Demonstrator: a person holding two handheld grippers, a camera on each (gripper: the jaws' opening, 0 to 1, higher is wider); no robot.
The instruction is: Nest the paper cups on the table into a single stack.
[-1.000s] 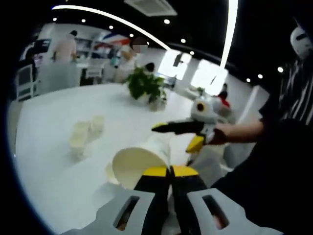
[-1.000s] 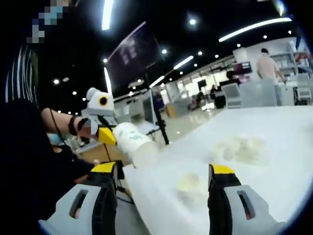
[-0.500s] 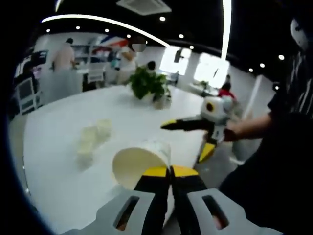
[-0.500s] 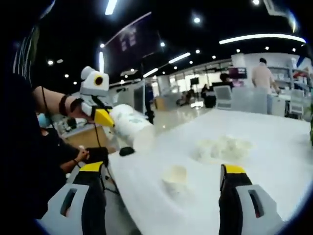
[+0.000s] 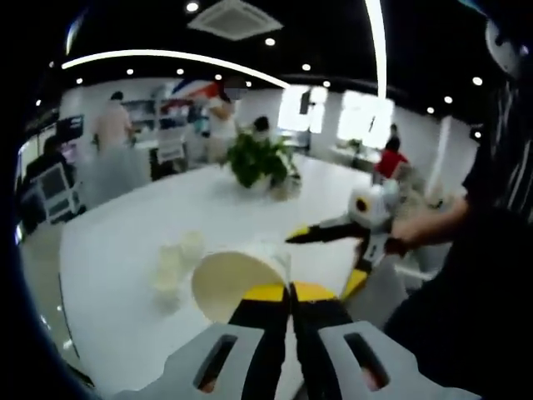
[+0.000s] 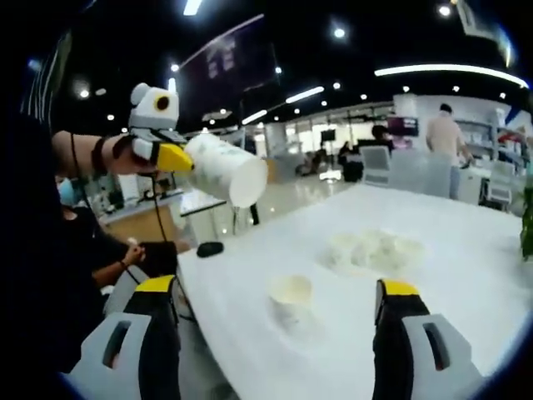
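Left gripper view: camera rides low behind own jaws, looks forward across table [image 5: 125, 242] toward plant [image 5: 258, 158]; cup [image 5: 237, 279] at jaw tips close to lens. Right gripper [image 5: 350, 250] enters from right.

Right gripper view: looks along own wide-set jaws over table [image 6: 466, 275]; left gripper [image 6: 171, 157] with cup [image 6: 223, 169] upper left. Shared: table, cup.
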